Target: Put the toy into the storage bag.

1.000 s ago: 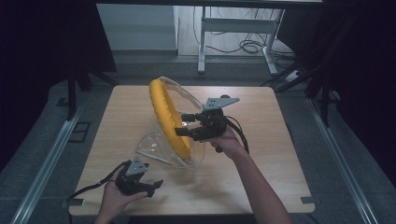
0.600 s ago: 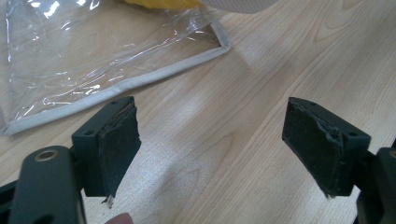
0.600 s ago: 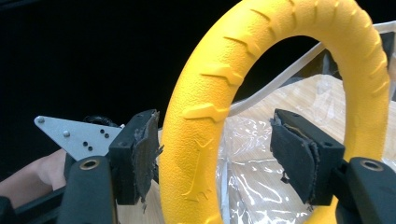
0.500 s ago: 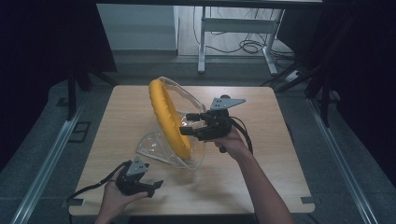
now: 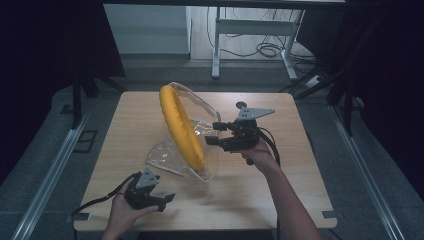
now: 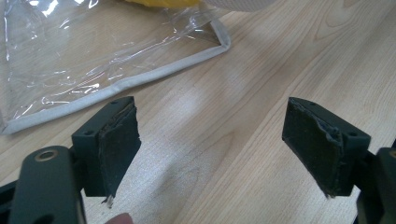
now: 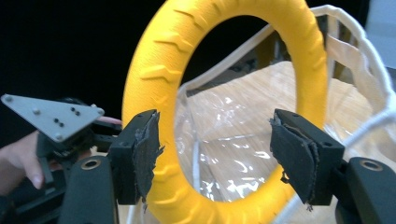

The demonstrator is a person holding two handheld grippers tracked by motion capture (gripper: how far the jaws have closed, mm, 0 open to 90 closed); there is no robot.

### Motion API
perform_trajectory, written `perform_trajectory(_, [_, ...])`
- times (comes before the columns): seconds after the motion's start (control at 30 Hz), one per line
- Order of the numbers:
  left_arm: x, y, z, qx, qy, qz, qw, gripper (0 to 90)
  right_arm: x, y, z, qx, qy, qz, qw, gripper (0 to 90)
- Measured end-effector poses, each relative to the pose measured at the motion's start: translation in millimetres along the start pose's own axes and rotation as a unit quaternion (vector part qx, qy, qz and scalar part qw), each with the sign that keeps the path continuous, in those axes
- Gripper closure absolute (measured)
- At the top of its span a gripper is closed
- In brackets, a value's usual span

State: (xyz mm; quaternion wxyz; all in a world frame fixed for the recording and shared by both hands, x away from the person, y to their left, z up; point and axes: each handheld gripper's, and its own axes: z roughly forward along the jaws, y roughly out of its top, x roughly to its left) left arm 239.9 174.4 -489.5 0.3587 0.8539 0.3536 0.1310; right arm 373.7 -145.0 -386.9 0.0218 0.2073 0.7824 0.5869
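Note:
A yellow ring [image 5: 181,125] stands on edge, tilted, inside a clear plastic bag [image 5: 167,159] with white trim at the middle of the wooden table [image 5: 300,190]. My right gripper [image 5: 213,133] hovers just right of the ring, open, jaws pointing at it and holding nothing. In the right gripper view the ring [image 7: 154,84] rises beyond the open right gripper [image 7: 215,140], with the bag [image 7: 355,56] behind it. My left gripper [image 5: 167,200] is low near the front edge, open. Between the jaws of the left gripper [image 6: 210,121] is bare wood, and the bag's trimmed edge [image 6: 140,79] lies just beyond them.
The table's front edge runs close under the left hand [image 5: 120,212]. Metal rails [image 5: 47,175] flank the table on the floor. A desk frame with cables [image 5: 260,50] stands beyond the far edge. Bare wood lies right of and in front of the bag.
My right gripper has drawn back to the right, a little away from the ring. The ring, the bag and the left gripper have stayed where they were.

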Motion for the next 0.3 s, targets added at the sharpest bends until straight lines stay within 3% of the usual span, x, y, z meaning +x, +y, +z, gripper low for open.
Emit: perform_trajectory(0.3, [0.4, 0.0, -0.5, 0.001, 0.001, 0.001, 1.0000, 18.7, -1.4, -3.6, -1.4, 0.003, -0.012, -0.002, 0.9999, 33.2])
